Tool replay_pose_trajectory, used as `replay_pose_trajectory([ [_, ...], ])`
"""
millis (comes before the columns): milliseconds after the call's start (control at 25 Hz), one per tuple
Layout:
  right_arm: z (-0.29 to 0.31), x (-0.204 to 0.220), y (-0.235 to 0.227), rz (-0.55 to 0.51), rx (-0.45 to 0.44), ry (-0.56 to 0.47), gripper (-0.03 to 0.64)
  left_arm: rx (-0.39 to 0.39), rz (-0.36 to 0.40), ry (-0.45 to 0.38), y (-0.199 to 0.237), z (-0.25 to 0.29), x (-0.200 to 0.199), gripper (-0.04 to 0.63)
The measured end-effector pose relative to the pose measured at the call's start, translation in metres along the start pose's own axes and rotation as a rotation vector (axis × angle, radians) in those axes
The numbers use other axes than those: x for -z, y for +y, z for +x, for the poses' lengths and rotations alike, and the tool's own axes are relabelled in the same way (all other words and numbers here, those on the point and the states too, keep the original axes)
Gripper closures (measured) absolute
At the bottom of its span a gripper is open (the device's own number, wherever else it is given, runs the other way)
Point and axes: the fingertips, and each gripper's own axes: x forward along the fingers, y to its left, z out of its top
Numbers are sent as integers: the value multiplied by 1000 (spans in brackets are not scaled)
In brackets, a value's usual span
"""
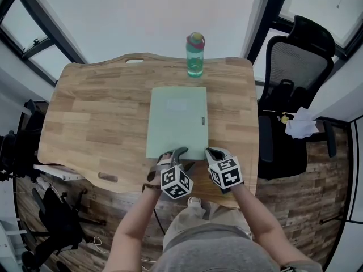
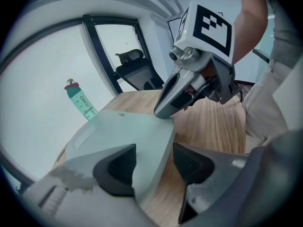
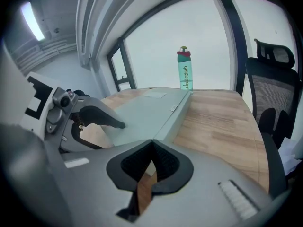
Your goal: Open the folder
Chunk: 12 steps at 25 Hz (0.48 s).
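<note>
Folder: the flat, pale green rectangular folder (image 1: 177, 120) lies on the wooden table (image 1: 91, 112).
Left hand-held gripper (image 2: 154, 157): jaws wide, with the folder's near edge between them, unclamped.
Right hand-held gripper (image 3: 152, 144): jaws pinched on the folder's near right corner.

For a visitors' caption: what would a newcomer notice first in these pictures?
A pale green folder lies closed in the middle of the wooden table, with a teal bottle standing behind it at the far edge. At its near edge, the left tool stands open around the folder's rim, while the right tool is shut on its near right corner.
</note>
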Motion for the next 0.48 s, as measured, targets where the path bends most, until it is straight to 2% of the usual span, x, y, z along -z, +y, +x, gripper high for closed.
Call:
replay_pose_trajectory([
  [280,0,0,-1,48,-21,0,615,-73,72,30,5,5,0,355],
  [480,0,1,-1,36,-19,-1,615,-79,67,34,6,5,0,373],
])
